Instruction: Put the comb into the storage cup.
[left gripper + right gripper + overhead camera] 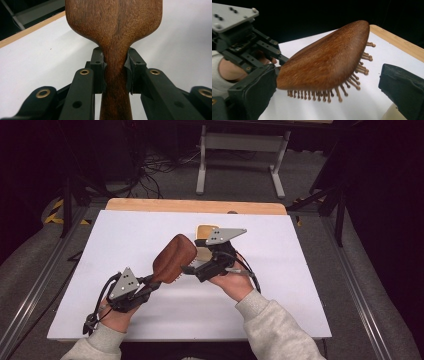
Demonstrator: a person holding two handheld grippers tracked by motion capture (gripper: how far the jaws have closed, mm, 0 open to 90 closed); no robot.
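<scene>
The left gripper [150, 284] is clamped on the narrow neck of the wooden hairbrush [173, 258] and holds it above the white table [280, 285], pins down. The right gripper [189, 269] has its jaws spread wide at the brush head. Behind it lies a small wooden block [205, 230]. No writing can be read anywhere.

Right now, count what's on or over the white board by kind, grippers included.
Wooden hairbrush: 1, its handle clamped in the left gripper
Light tan object partly hidden behind the right gripper: 1, can't tell what it is
Grippers: 2, the right one open beside the brush head
Total: 4
</scene>
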